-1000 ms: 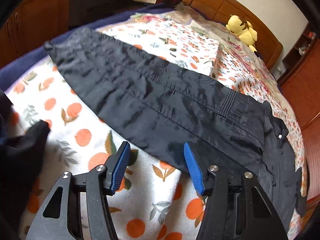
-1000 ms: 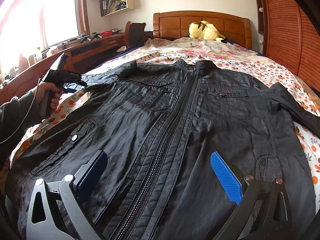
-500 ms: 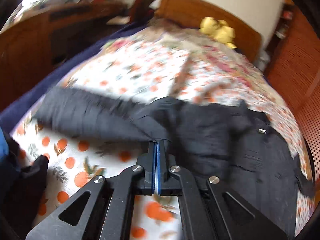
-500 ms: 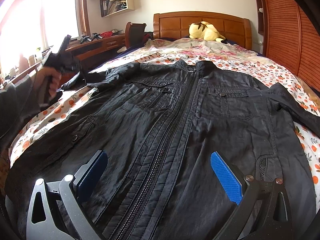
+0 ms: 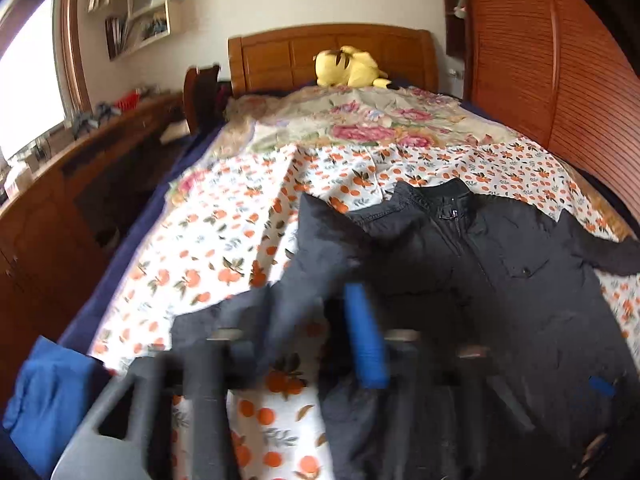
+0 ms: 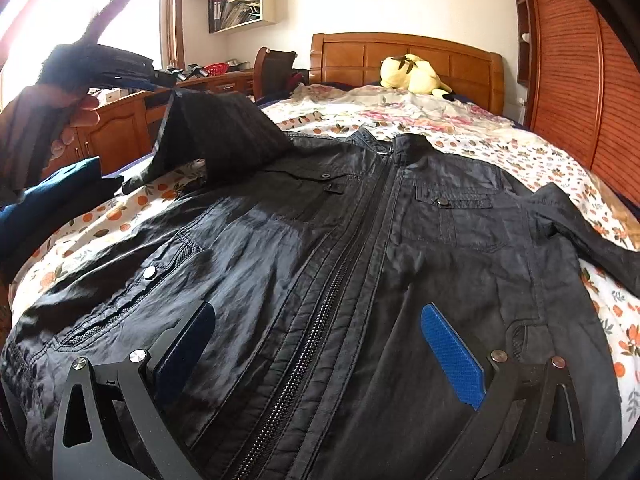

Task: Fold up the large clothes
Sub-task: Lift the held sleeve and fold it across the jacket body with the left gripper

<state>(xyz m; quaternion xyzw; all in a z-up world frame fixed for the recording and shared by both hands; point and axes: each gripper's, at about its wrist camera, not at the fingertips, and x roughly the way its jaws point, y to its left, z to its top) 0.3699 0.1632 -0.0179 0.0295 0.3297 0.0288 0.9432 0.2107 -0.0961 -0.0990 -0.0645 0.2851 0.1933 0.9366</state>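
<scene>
No writing is legible anywhere. The black jacket (image 6: 360,240) lies zipped, front up, on the orange-print bedspread (image 5: 224,240). The left gripper (image 6: 160,80) is raised at the bed's edge, its jaws opening, the sleeve (image 6: 216,132) hanging between them. The right gripper (image 6: 320,356) hovers low over the hem, fingers wide, holding nothing
</scene>
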